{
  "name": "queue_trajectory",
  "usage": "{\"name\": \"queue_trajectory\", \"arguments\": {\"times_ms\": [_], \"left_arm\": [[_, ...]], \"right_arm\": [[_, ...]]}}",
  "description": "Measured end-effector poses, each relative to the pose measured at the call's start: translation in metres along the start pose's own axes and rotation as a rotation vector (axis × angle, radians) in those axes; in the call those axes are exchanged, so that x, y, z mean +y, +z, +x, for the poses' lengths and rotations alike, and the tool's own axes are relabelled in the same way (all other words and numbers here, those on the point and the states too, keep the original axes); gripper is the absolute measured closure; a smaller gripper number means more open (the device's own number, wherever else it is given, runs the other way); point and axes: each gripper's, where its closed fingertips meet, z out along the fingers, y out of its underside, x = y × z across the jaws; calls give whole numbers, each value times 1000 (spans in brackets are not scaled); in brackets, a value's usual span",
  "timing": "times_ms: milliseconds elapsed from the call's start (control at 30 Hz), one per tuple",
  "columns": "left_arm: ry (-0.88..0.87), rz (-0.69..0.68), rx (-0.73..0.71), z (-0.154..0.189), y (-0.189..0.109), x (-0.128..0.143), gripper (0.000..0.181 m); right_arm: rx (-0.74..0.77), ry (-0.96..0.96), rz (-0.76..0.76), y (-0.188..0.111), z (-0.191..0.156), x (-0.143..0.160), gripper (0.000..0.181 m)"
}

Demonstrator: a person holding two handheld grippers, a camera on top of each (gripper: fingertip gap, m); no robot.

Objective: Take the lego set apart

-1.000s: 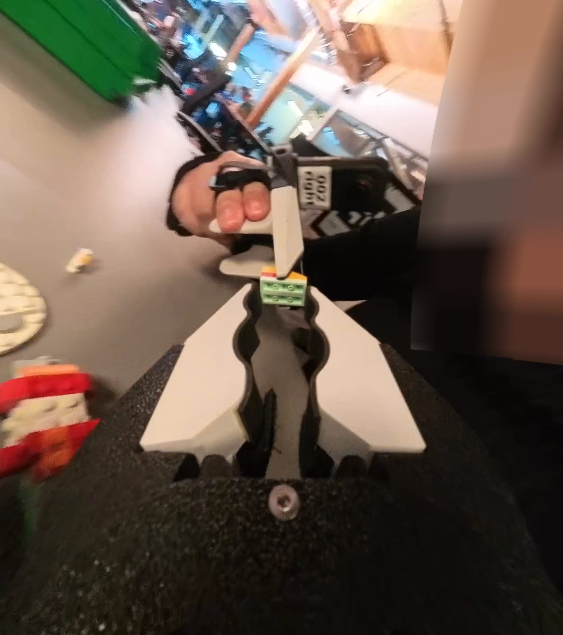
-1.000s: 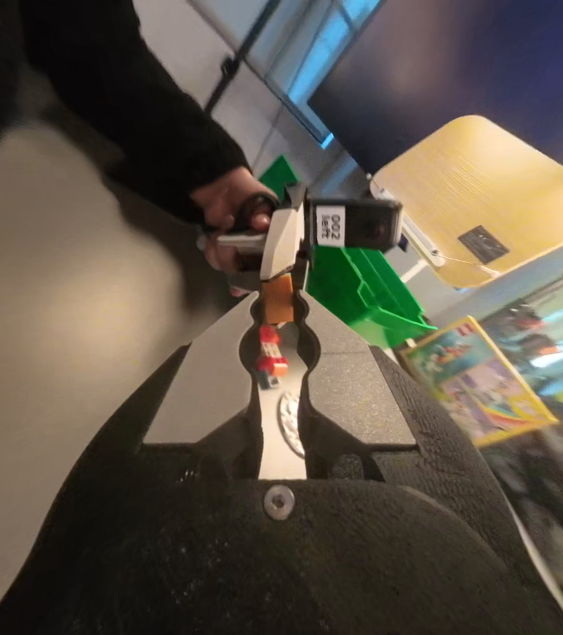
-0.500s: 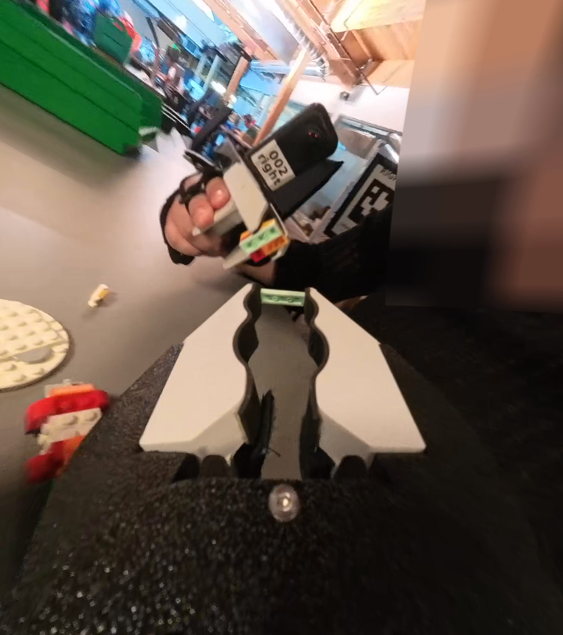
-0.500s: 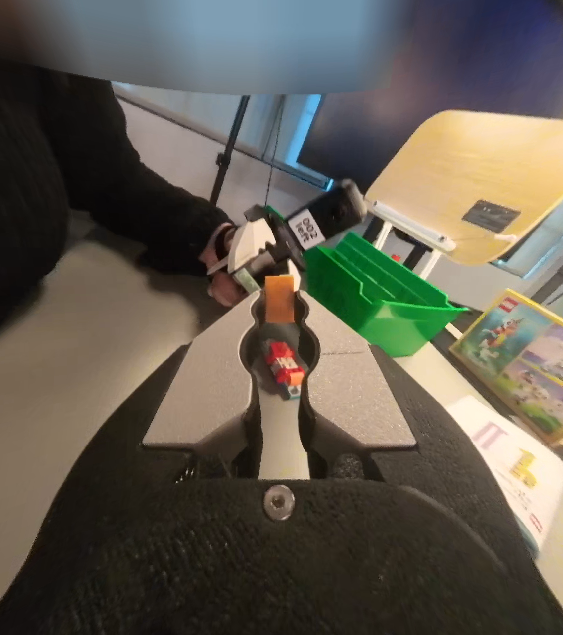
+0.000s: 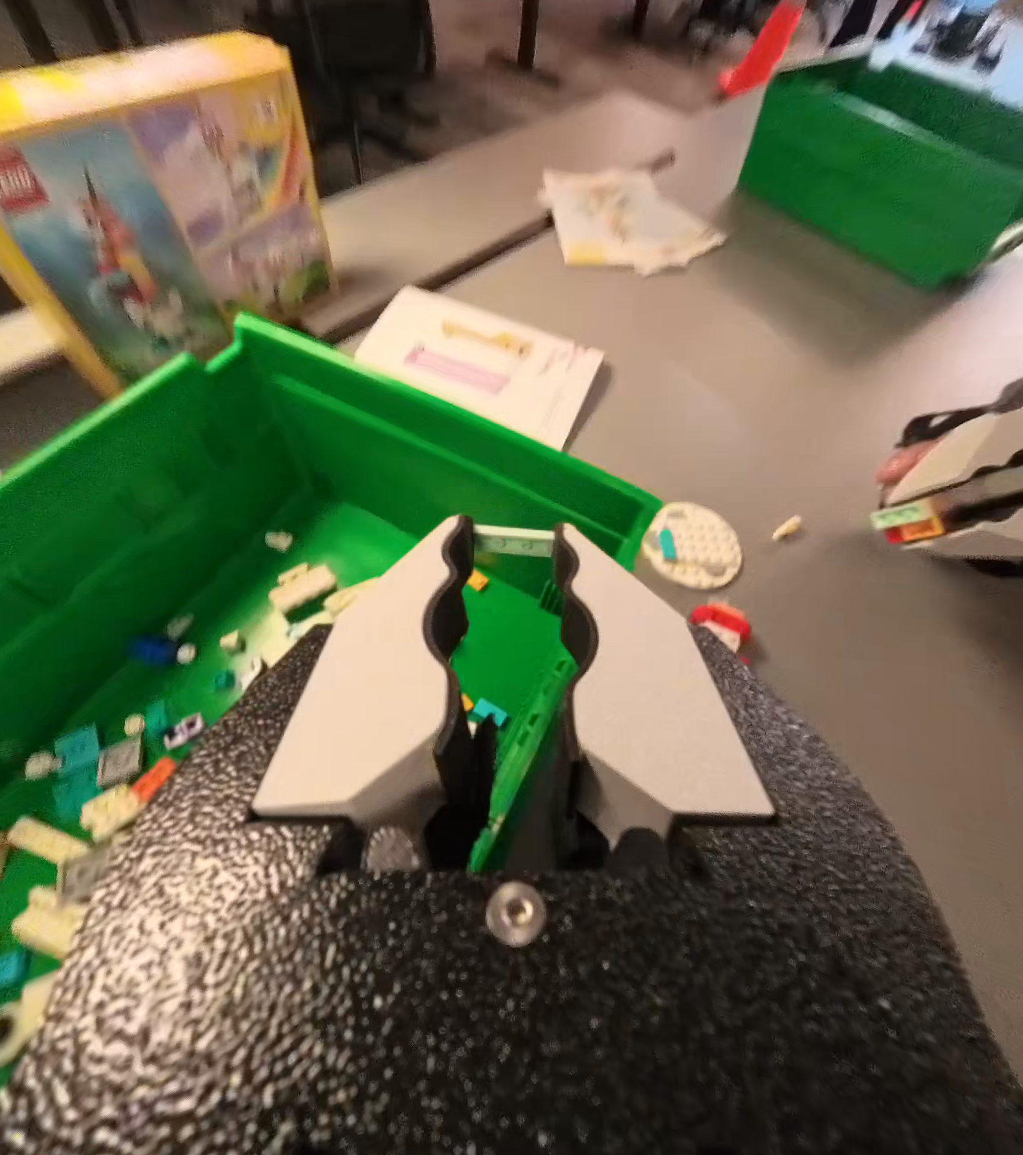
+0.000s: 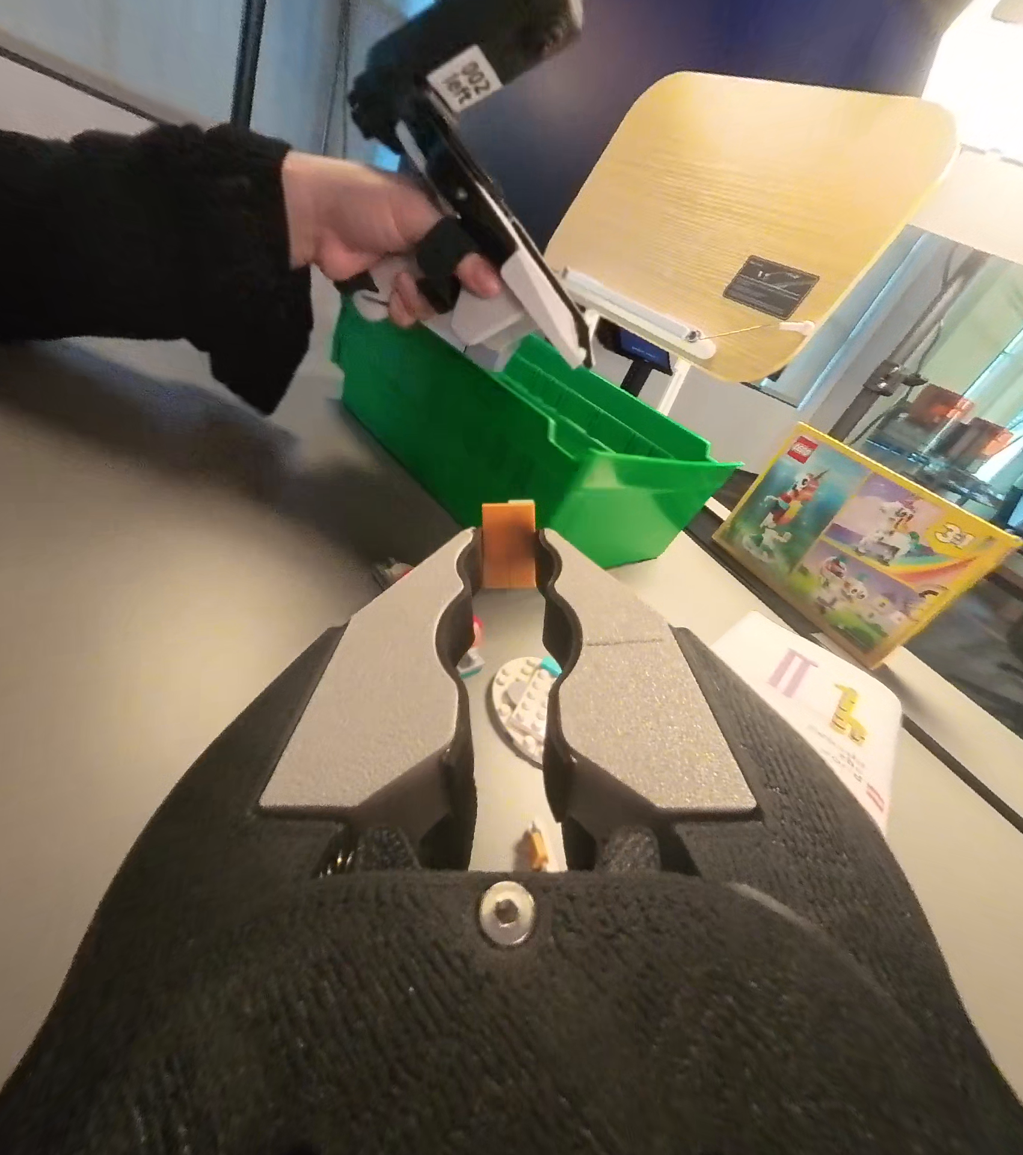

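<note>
The left gripper point(image 5: 514, 545) is poised over the open green plastic bin point(image 5: 121, 475), tips near its far right corner, pinching a thin pale-green plate point(image 5: 514, 545) crosswise between its tips. The bin floor below holds many loose bricks point(image 5: 90, 775) in white, teal and orange. From the right wrist view this gripper point(image 6: 534, 350) angles down into the bin from above, held by a hand point(image 6: 384, 231) in a black sleeve.

The right gripper point(image 6: 509, 556) is well clear of the bin, over the grey table point(image 5: 808, 387), clamped on a small stacked lego block point(image 6: 509, 556) with an orange face towards the camera; the left view shows green, red and orange layers in that block point(image 5: 905, 527).

Just outside the bin's right corner lie a round white studded plate point(image 5: 693, 553) and a red-and-white lego cluster point(image 5: 720, 622), not yet dismantled.

Assessment: the step in hand is depositing the separated plate. Recommended practice:
- Release only while the tips are inside the bin wall; the plate hangs close to the far rim and could glance off it.
- Lower before releasing, since a thin plate may bounce.
- Keep the right grip firm for the next separation.
</note>
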Motion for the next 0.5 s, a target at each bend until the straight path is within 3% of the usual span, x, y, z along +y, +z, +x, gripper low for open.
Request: {"name": "queue_trajectory", "arguments": {"times_ms": [67,233,333,400,500], "left_arm": [[17,-91,-66,-16,-4,13,157],[107,-194,-229,-45,-18,14,157],[72,-418,-216,-56,-12,43,156],[85,-533,-292,-77,-3,61,119],[76,-606,-280,-81,8,79,94]], "right_arm": [[-8,-8,-14,1,-2,2,167],[6,-2,-30,2,0,2,166],[20,21,-44,2,3,4,166],[25,33,-53,3,4,6,166],[25,60,-56,3,5,6,166]]}}
